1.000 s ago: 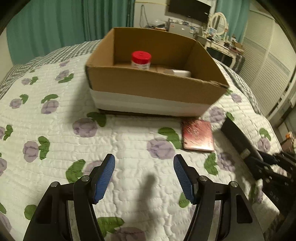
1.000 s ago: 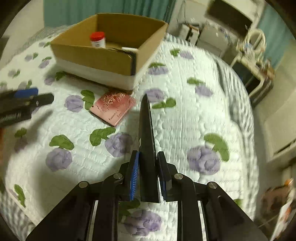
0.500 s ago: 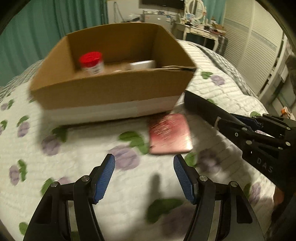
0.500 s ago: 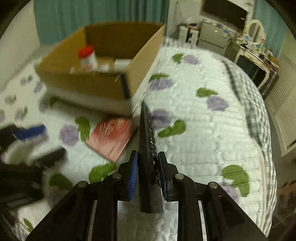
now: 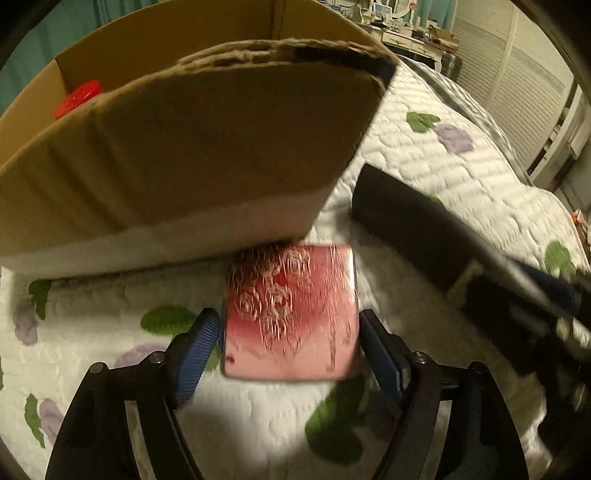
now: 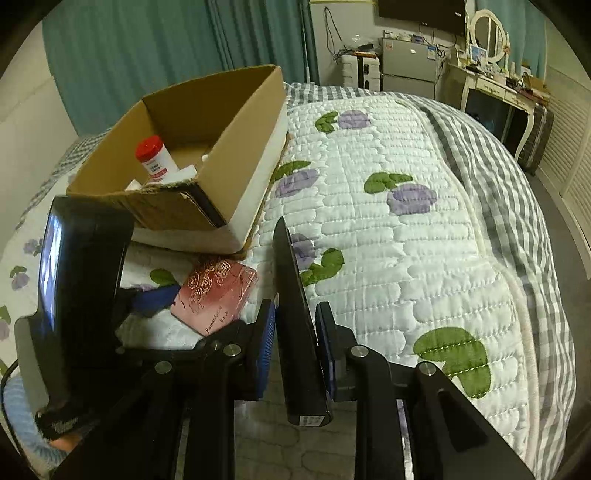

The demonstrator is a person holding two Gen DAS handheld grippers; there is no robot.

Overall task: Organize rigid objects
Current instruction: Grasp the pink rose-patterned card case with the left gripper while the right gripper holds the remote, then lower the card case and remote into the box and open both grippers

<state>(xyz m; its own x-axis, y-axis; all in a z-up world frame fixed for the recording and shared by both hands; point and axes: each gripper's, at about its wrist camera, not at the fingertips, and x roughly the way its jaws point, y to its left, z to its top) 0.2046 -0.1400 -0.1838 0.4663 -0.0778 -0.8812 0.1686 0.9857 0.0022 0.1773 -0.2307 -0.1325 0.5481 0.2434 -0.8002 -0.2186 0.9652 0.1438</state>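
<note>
A flat pink case (image 5: 291,295) with a rose pattern lies on the quilt against the front of the cardboard box (image 5: 184,155). My left gripper (image 5: 288,345) straddles the case. Its jaws are opening and its blue pads (image 5: 197,345) stand just off the case's sides. My right gripper (image 6: 295,325) is shut on a slim black remote (image 6: 291,280) held edge-up, to the right of the cardboard box (image 6: 236,122). The pink case (image 6: 218,295) shows beside it there. A red-capped bottle (image 6: 153,155) stands inside the box.
The floral quilt (image 6: 406,258) covers the bed, with a grey checked blanket (image 6: 498,155) along its right side. White items (image 6: 184,173) lie in the box by the bottle. A dresser with a mirror (image 6: 487,22) and teal curtains stand behind the bed.
My left gripper has come down and forward to the pink case, which now sits between its wider jaws. The right gripper drifted a little and rolled, still holding the black remote.
</note>
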